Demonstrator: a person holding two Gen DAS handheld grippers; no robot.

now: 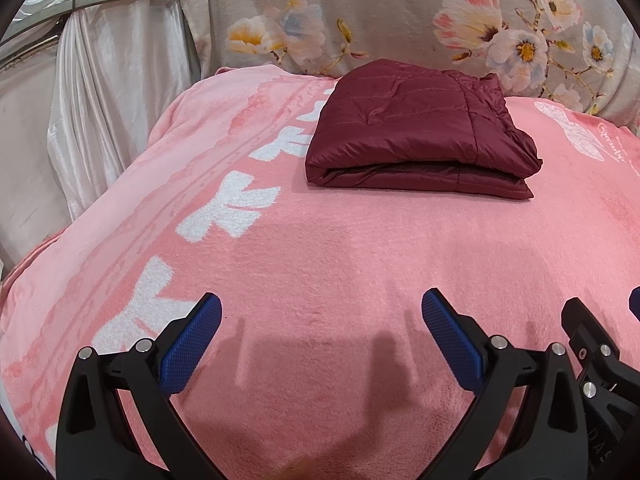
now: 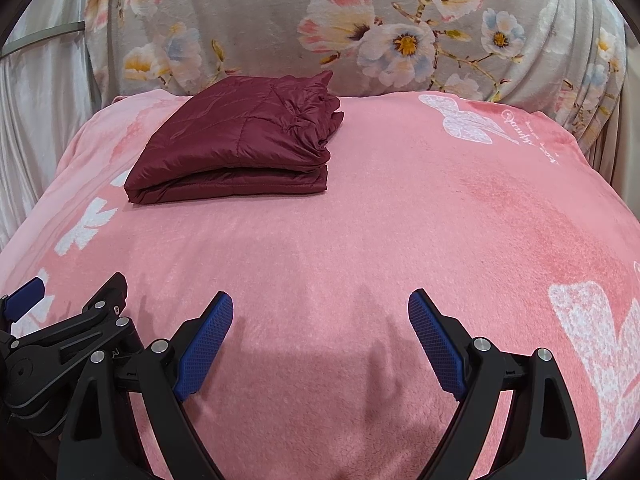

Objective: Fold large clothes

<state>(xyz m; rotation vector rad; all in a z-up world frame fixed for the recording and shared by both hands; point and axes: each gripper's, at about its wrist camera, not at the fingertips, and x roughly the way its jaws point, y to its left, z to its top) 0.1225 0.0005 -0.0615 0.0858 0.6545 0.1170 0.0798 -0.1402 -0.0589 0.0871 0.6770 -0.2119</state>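
A maroon quilted jacket (image 1: 416, 132) lies folded into a thick rectangle at the far side of the pink blanket (image 1: 340, 248); it also shows in the right wrist view (image 2: 236, 144). My left gripper (image 1: 322, 306) is open and empty, held over the near part of the blanket, well short of the jacket. My right gripper (image 2: 320, 304) is open and empty too, beside the left one and just as far from the jacket. Part of the left gripper shows at the lower left of the right wrist view (image 2: 72, 328).
The pink blanket (image 2: 380, 220) with white butterfly prints covers a bed. A grey floral blanket (image 1: 400, 20) hangs behind it. White curtains (image 1: 80, 100) hang to the left of the bed.
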